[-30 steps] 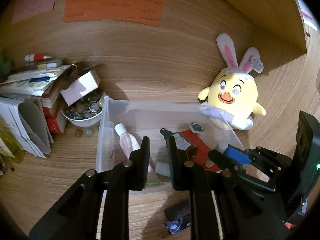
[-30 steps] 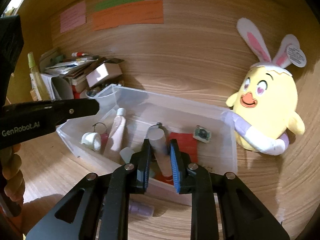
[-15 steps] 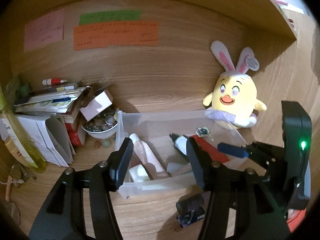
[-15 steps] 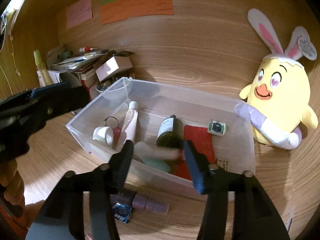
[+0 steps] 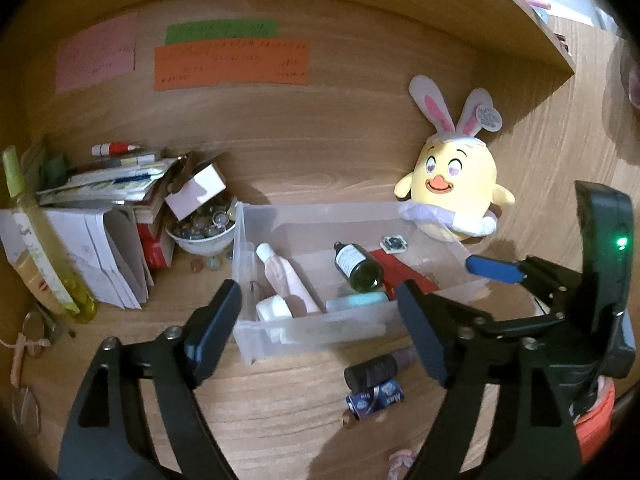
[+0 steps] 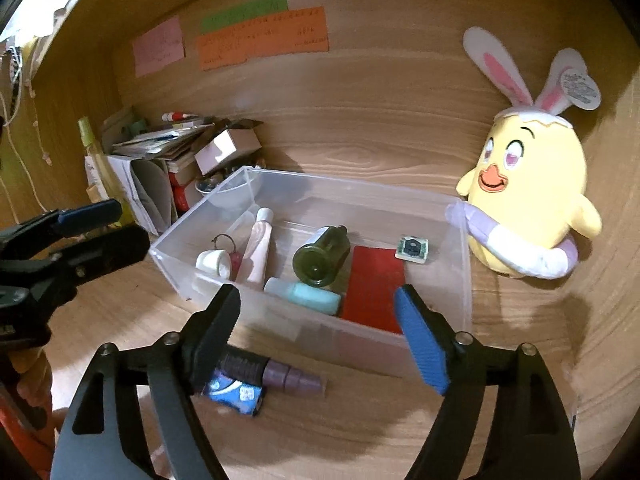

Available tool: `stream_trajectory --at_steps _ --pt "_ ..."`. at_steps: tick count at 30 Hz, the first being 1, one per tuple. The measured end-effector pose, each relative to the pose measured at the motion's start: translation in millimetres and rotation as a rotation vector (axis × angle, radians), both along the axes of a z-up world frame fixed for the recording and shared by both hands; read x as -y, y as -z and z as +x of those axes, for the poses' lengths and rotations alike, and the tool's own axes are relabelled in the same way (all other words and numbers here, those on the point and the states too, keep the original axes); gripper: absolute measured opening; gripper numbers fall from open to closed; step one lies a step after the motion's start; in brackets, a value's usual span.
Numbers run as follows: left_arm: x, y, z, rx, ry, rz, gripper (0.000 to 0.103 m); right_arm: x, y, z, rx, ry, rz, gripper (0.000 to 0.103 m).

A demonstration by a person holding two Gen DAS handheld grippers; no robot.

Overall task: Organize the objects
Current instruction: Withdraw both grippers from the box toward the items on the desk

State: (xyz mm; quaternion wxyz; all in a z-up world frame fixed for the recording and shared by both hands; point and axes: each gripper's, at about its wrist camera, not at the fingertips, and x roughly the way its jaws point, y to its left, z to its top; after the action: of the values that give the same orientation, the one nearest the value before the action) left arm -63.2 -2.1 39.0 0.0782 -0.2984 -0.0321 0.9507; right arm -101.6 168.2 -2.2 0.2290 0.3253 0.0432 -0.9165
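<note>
The clear bin [image 6: 456, 280] sits on the desk [image 6: 360, 420] against the back panel. It holds a dark green bottle [image 6: 320, 258], a teal tube [image 6: 304, 294], a pink tube [image 6: 258, 250], a red card [image 6: 376, 288] and a small white cup [image 6: 212, 264]. Two items lie on the desk just outside its near wall: a dark-capped purple tube [image 6: 272, 372] and a blue packet [image 6: 236, 394].

My right gripper [image 6: 318, 330] hangs wide and empty above them; my left gripper [image 5: 318, 320] is equally wide and empty.

Judgement: I am between placements. The next move calls for lowering onto the purple tube.

Writing: the packet reads "Max" in the left view; the wall notes [image 6: 262, 38] are illegible.
</note>
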Motion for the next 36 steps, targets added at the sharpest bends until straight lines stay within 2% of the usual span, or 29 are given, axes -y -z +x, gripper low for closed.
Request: stream_trajectory --at_steps 2,8,12,16,18,20,23,28,34,35,36 --pt "0.6 3.4 3.3 0.008 0.000 0.000 0.087 -3.7 -2.2 6.0 -0.007 0.004 -0.001 0.081" --pt "-2.4 20.9 7.5 0.059 -0.002 -0.027 0.087 -13.4 0.1 20.3 0.009 0.008 -0.010 0.081" --pt "0.4 38.5 10.6 0.106 -0.010 -0.040 0.087 -16.1 10.8 28.8 0.046 0.005 -0.003 0.081" --pt "3.9 54.1 15.3 0.143 -0.018 -0.049 0.087 -14.9 31.2 37.0 0.130 -0.037 -0.031 0.081" --pt "5.4 60.5 17.4 0.162 -0.015 -0.051 0.083 -12.8 44.1 38.7 0.181 -0.040 -0.033 0.081" --pt "7.5 67.5 19.0 0.192 0.000 -0.035 0.074 -10.7 53.4 41.9 0.204 -0.042 -0.034 0.081" --pt "8.6 76.7 22.6 0.229 0.016 -0.022 0.067 -4.1 63.5 49.3 0.228 -0.055 -0.019 0.081" --pt "11.4 89.0 29.1 0.269 0.022 -0.019 0.057 14.0 62.4 68.6 0.200 -0.113 0.015 0.081" --pt "13.1 91.9 34.8 0.279 0.039 -0.005 0.045 41.0 69.6 89.0 0.164 -0.184 0.097 0.080" --pt "12.8 92.3 35.4 0.282 0.047 0.000 0.042 44.4 70.8 91.2 0.165 -0.193 0.101 0.078" --pt "12.6 92.7 35.6 0.284 0.052 0.002 0.040 46.4 71.8 92.8 0.171 -0.202 0.099 0.073"
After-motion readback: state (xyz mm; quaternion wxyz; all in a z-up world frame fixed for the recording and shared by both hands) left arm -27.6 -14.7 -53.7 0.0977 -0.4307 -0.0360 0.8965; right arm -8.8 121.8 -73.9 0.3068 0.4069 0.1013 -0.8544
